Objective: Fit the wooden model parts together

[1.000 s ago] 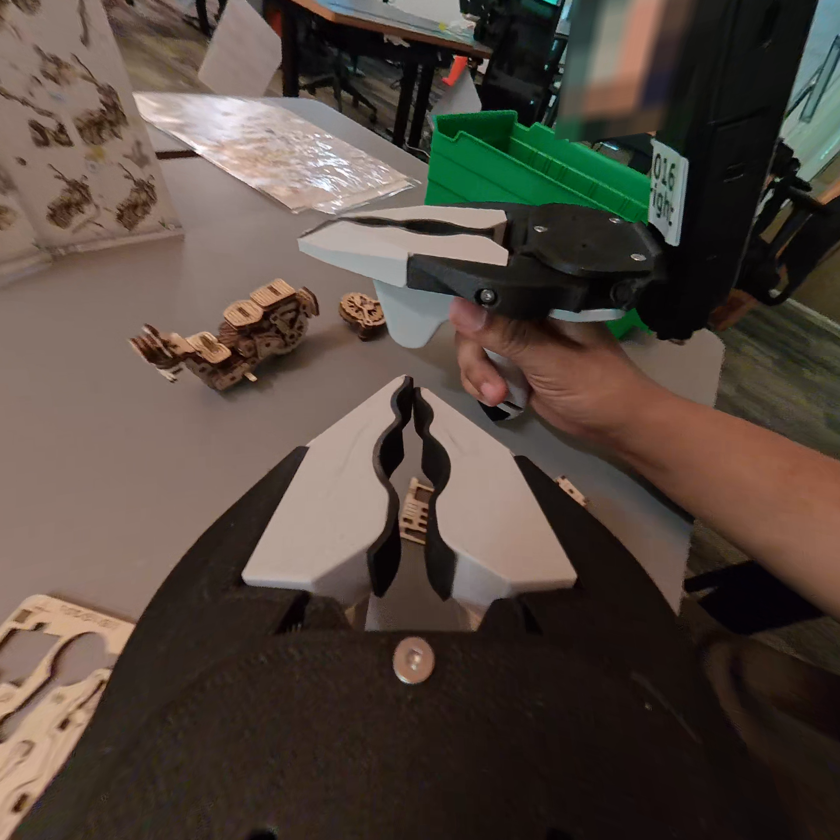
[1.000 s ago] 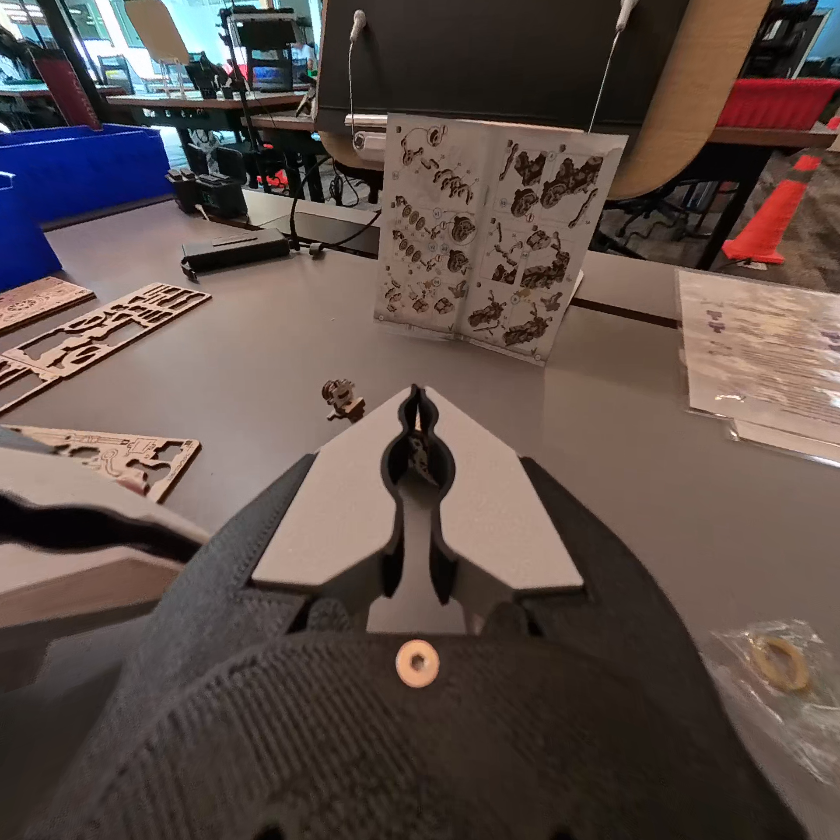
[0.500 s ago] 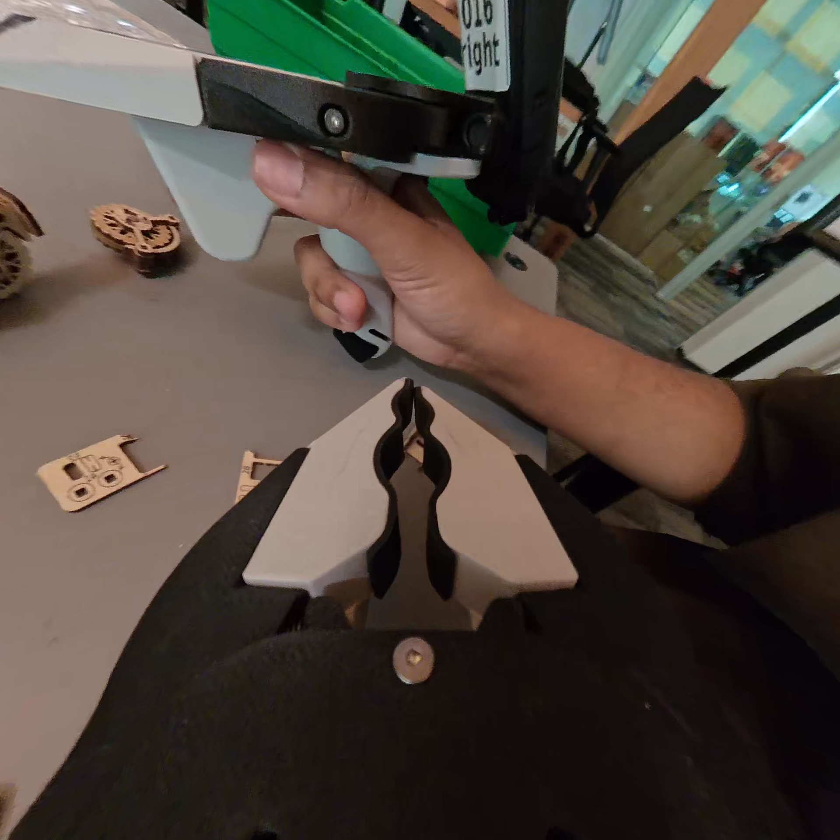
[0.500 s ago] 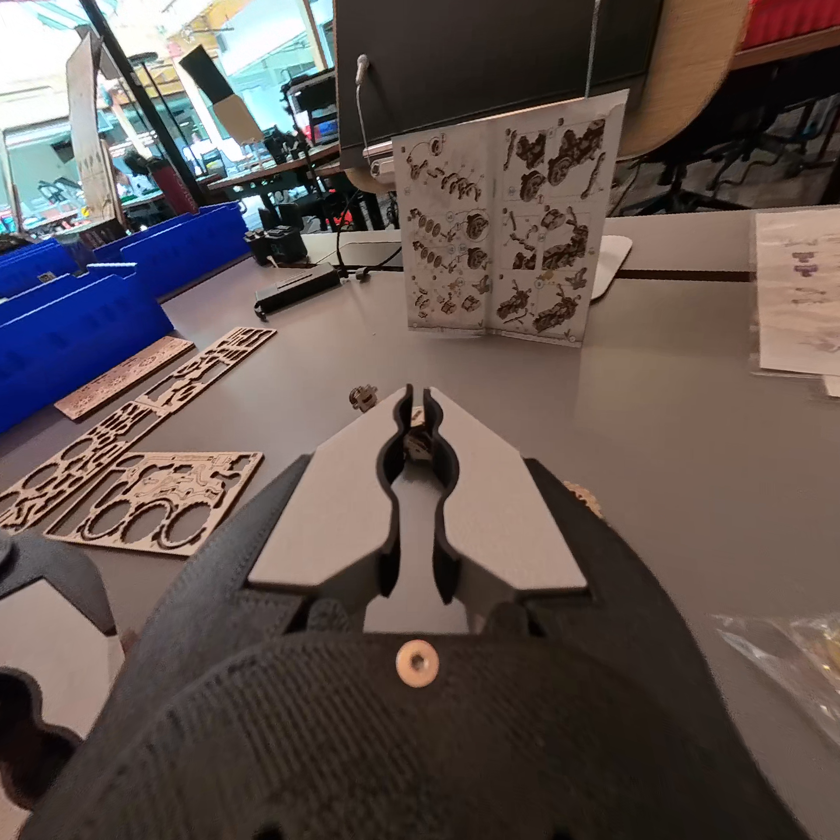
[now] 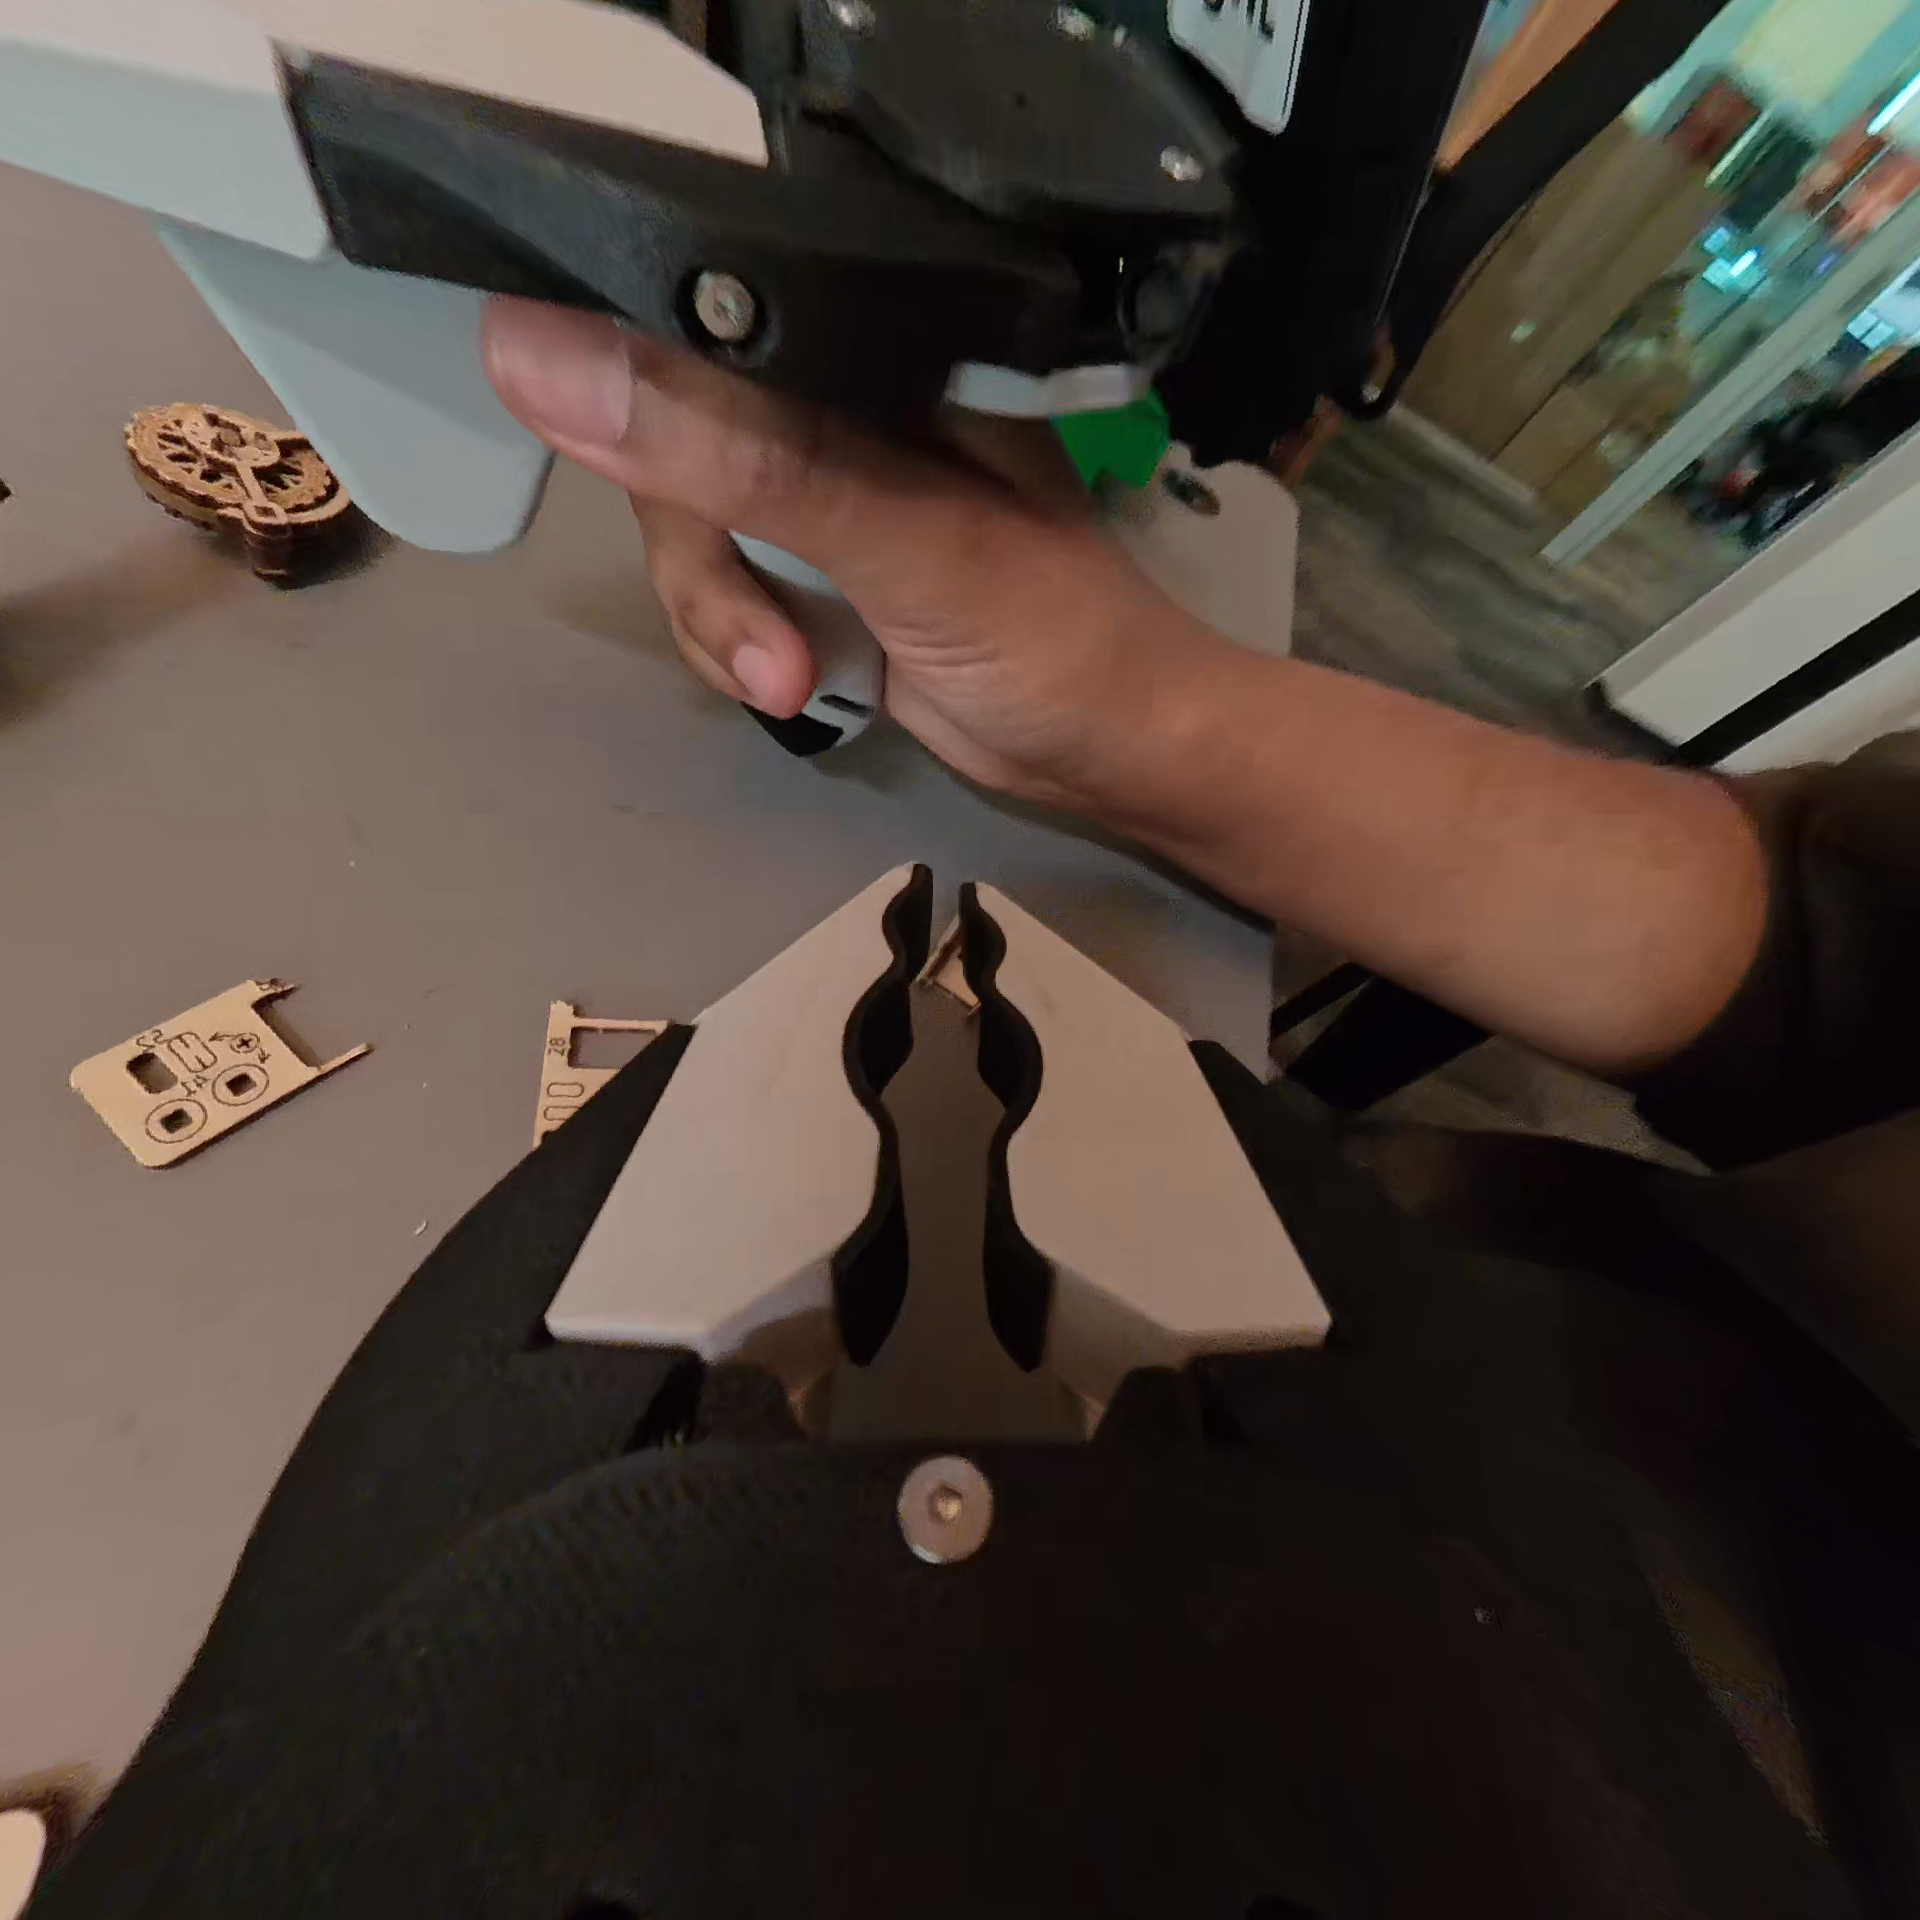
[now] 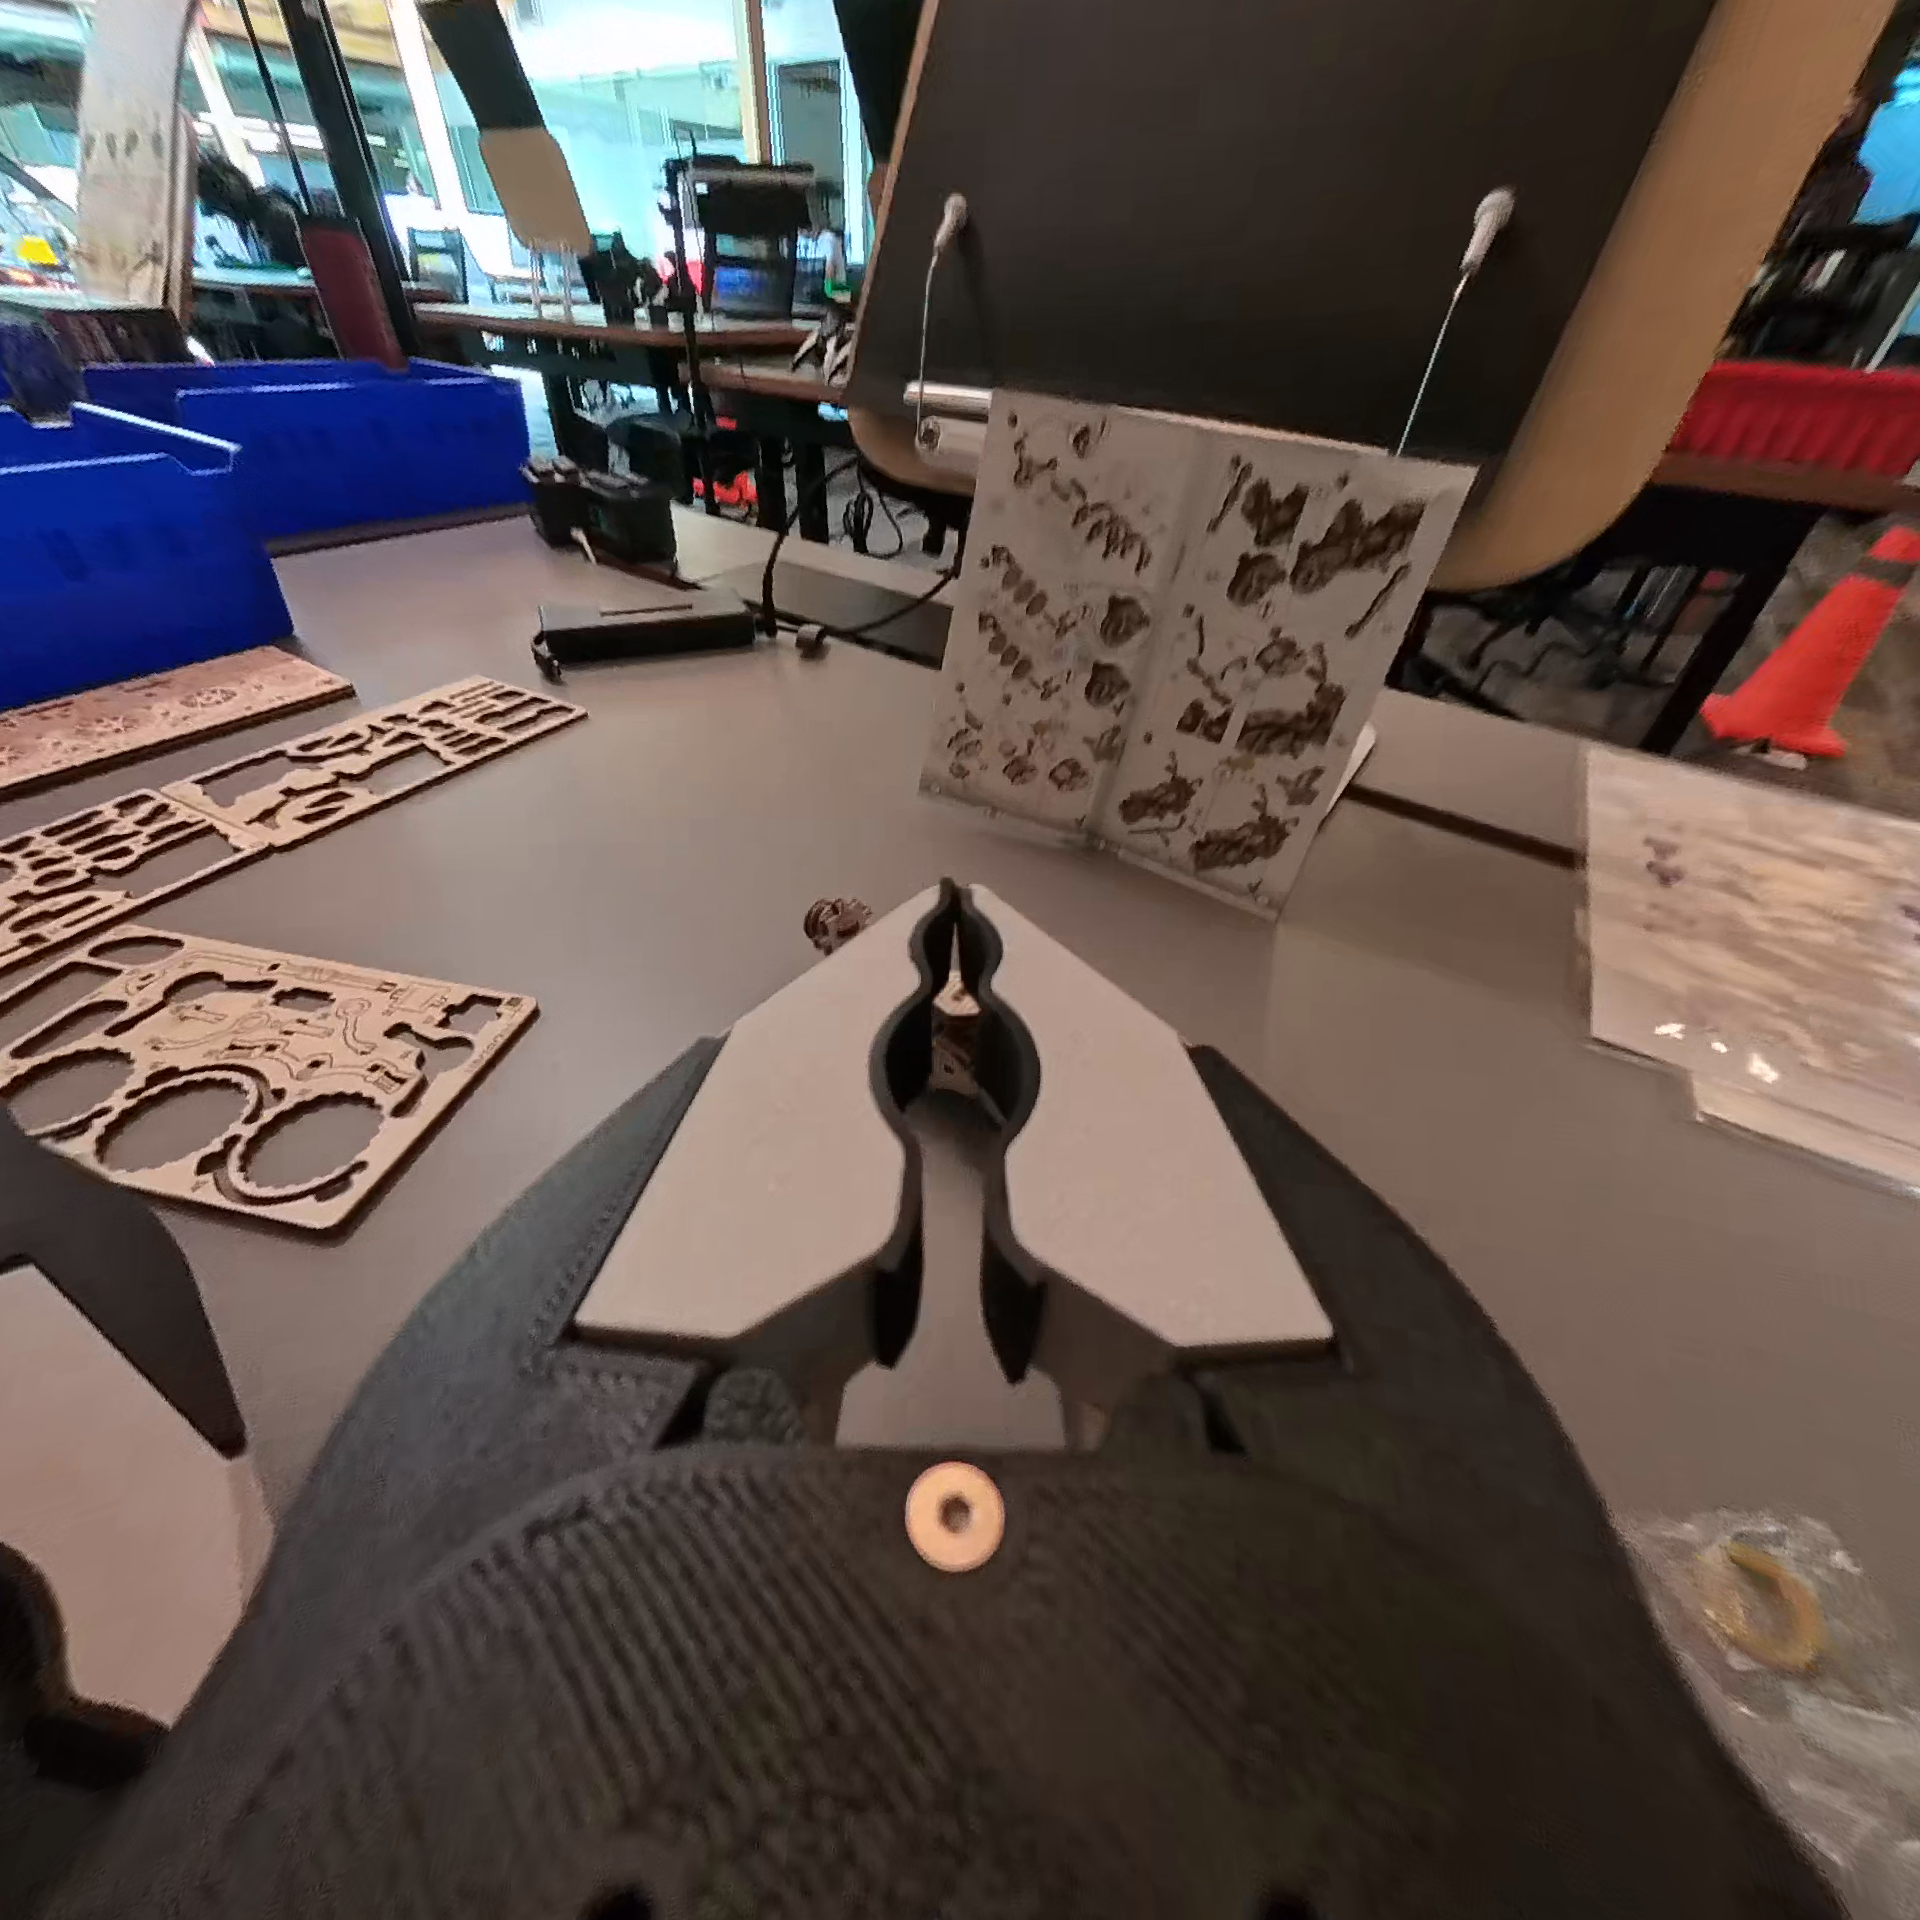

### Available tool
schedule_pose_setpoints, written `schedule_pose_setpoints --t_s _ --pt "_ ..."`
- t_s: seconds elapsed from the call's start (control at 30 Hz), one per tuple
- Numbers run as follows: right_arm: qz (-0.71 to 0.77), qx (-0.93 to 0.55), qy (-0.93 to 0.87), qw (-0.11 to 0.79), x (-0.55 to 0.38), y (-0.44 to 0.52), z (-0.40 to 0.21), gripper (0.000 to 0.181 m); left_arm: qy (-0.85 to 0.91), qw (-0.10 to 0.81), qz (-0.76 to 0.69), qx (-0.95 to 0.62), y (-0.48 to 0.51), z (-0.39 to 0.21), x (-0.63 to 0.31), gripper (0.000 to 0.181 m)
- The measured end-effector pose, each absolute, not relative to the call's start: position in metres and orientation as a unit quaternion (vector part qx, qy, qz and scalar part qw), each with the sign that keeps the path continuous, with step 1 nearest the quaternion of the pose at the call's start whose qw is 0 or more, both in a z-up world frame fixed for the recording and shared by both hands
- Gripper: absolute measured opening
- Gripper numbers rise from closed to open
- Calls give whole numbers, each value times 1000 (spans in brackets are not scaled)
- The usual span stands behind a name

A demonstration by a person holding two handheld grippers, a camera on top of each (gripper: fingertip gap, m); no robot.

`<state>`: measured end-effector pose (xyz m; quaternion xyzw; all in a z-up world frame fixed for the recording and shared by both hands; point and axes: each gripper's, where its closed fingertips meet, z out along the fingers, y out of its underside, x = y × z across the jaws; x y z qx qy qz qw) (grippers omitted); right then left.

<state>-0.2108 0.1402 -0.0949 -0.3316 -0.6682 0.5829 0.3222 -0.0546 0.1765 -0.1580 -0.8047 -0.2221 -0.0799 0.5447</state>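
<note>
My right tool (image 6: 954,914), tips closed, pinches a small wooden model part (image 6: 951,1039) above the grey counter (image 6: 665,862), near the propped instruction sheet (image 6: 1184,665). My left tool (image 5: 940,894), tips a slit apart, holds nothing I can see; a flat engraved wooden piece (image 5: 203,1070) lies on the counter to its left, its markings too small to read.

Wooden piece (image 5: 197,1070) and white sticker (image 5: 1236,52) bear writing.
</note>
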Motion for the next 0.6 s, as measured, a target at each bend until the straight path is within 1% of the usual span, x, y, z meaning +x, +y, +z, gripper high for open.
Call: schedule_pose_setpoints --t_s 0.03,0.23,0.47,0.6 --pt "585 -331 -666 324 -211 141 -94 0 -217 537 -72 -812 177 -161 -53 3" --pt "580 -336 -673 314 -211 138 -98 0 -207 528 -77 -820 181 -163 -45 4" --pt "579 -327 -672 326 -208 137 -95 0 -224 530 -92 -813 179 -163 -49 7" --pt "576 -327 -676 323 -209 136 -98 0 -230 526 -90 -814 179 -165 -50 12"
